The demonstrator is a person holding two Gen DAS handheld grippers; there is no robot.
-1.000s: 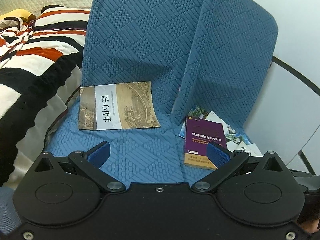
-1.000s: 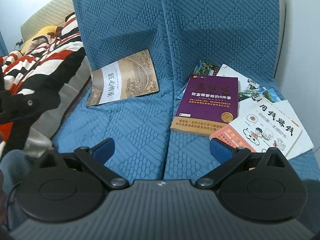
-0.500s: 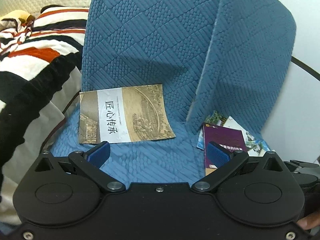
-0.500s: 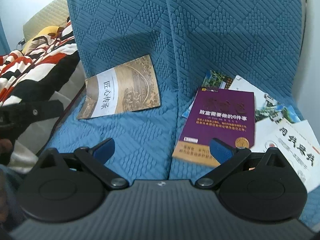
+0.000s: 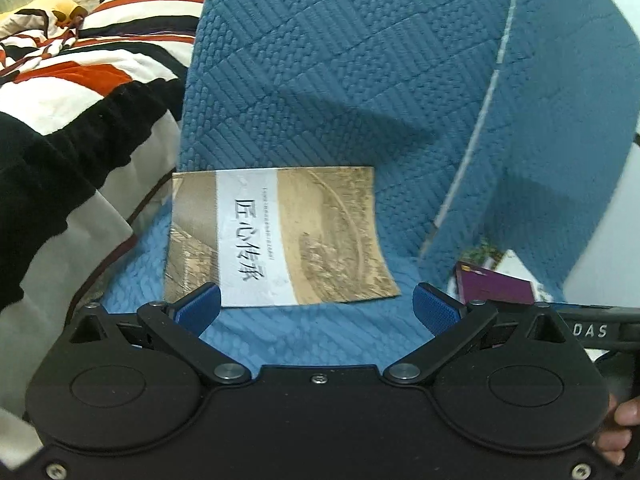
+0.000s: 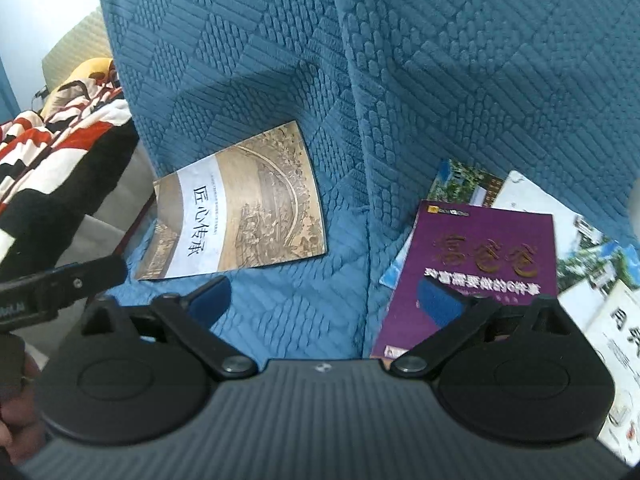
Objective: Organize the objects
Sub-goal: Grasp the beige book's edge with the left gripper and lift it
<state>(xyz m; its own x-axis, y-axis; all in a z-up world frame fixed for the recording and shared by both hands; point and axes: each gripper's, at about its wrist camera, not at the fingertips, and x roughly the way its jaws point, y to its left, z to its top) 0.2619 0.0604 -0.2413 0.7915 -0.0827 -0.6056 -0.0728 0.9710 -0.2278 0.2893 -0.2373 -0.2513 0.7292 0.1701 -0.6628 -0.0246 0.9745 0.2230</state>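
A tan book with a white band of black characters [image 5: 276, 236] lies flat on the left blue seat cushion, against the backrest; it also shows in the right wrist view [image 6: 236, 208]. My left gripper [image 5: 318, 310] is open and empty, just short of the book's near edge. A purple book [image 6: 476, 268] lies on the right cushion on top of several picture booklets [image 6: 464, 180]; its corner shows in the left wrist view [image 5: 496, 286]. My right gripper [image 6: 326, 300] is open and empty, its right finger over the purple book's near part.
The blue quilted sofa backrest [image 5: 340, 64] rises behind the books. A striped red, white and black blanket [image 5: 72, 92] lies at the left. A white book with black characters [image 6: 616, 332] lies at the far right. The left gripper's body [image 6: 60, 284] shows at the right view's left edge.
Both grippers have moved forward and lower toward the seat. The left one closed in on the tan book; the right one came over the purple book's near edge. Both stayed open.
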